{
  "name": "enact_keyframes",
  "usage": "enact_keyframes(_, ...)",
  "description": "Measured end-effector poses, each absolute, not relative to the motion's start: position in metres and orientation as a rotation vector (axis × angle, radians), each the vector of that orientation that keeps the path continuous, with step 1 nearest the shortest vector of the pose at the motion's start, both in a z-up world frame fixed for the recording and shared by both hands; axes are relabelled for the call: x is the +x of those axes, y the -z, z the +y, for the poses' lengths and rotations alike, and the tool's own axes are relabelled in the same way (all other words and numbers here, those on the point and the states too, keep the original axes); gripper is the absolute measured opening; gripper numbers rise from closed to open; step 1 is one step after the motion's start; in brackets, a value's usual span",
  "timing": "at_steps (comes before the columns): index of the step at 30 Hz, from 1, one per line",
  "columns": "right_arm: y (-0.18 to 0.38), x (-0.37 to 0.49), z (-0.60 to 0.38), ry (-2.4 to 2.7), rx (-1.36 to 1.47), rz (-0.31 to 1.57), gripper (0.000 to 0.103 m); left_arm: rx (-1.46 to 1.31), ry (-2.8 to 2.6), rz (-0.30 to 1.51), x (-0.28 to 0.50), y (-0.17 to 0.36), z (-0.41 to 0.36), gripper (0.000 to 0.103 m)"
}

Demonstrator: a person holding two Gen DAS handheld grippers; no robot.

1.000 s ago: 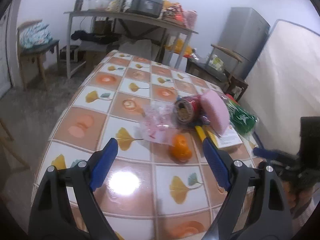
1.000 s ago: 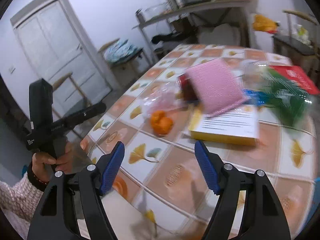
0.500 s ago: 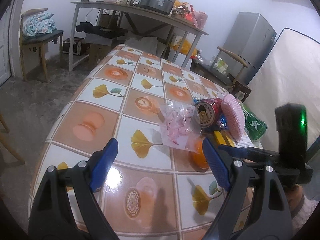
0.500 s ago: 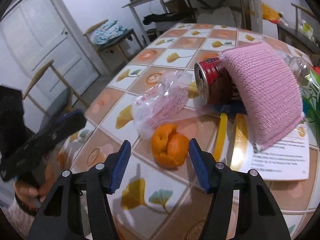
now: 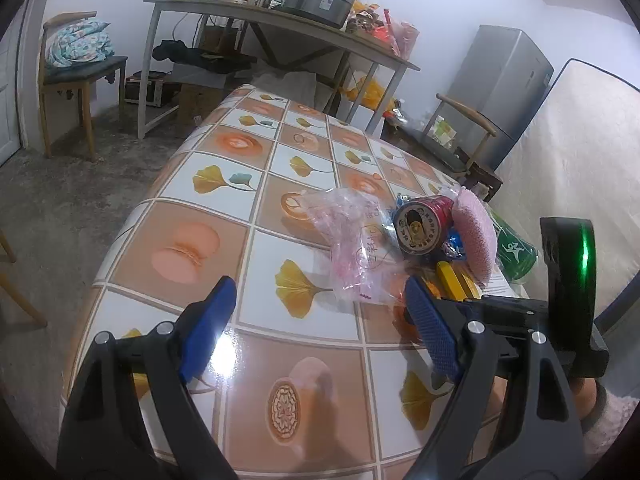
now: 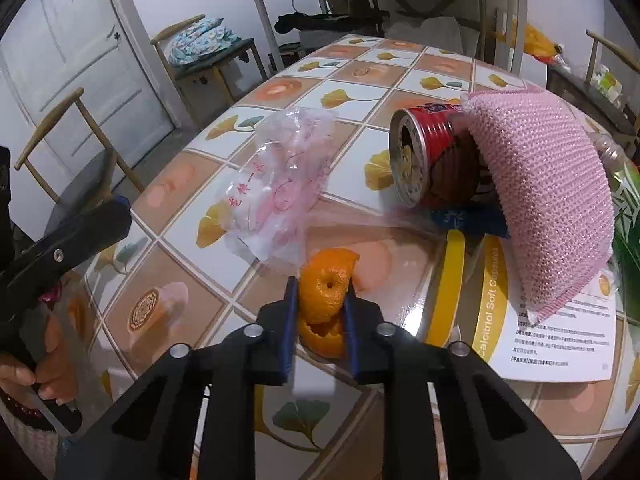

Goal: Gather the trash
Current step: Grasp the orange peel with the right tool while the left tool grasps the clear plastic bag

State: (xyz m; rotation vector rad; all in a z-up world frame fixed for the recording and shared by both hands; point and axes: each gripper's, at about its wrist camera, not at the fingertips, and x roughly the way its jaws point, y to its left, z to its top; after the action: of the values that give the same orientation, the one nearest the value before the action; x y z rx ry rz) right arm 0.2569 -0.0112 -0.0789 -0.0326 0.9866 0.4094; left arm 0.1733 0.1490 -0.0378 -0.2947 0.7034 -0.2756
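Note:
An orange peel [image 6: 328,272] lies on the tiled table [image 5: 188,248] in front of a crumpled clear plastic bag [image 6: 276,188] with red print. My right gripper [image 6: 321,292] points steeply down at the peel. Its jaws are closing, and both blue pads press the peel's sides. Behind it lies a red can [image 6: 420,160] on its side. In the left wrist view my left gripper [image 5: 318,292] hovers open over the table's near end with nothing between its fingers. There the bag [image 5: 356,244] and the can [image 5: 420,230] lie just beyond it.
A pink scouring pad [image 6: 540,200] leans on the can over a yellow box [image 6: 492,292] with a white leaflet. A blue wrapper [image 6: 464,220] and a green bag [image 5: 516,248] lie alongside. Chairs, a cluttered shelf table [image 5: 280,20] and a fridge [image 5: 504,92] ring the table.
My right gripper came down and forward onto the orange peel, and its jaws narrowed from wide open onto it. My left gripper dropped a little toward the table.

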Motion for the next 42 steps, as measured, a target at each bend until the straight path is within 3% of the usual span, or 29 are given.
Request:
enact_keyframes(7,0.07,0.241,-0.019,-0.422,-0.018,0.979,0.014,-0.257,0.308,0.728,0.179,0.037,0.139,0.082)
enact_keyframes(27,0.058,0.195,-0.114,-0.326,0.156,0.961,0.014,0.038,0.338,0.922,0.247,0.057,0.058,0.082)
enact_keyframes(29,0.06,0.193,-0.12,-0.321,0.173,0.961,0.014,0.086,0.323,0.921,0.246,0.057,0.052,0.069)
enact_keyframes(33,0.061,0.19,-0.127,-0.311,0.191,0.953,0.014,0.124,0.311,0.932,0.245,0.059,0.049,0.06)
enact_keyframes(38,0.06,0.19,-0.135,-0.3,0.206,0.942,0.014,0.151,0.295,0.923,0.237,0.052,0.051,0.04)
enact_keyframes(42,0.058,0.189,-0.143,-0.288,0.219,0.932,0.014,0.164,0.282,0.924,0.23,0.05,0.053,0.035)
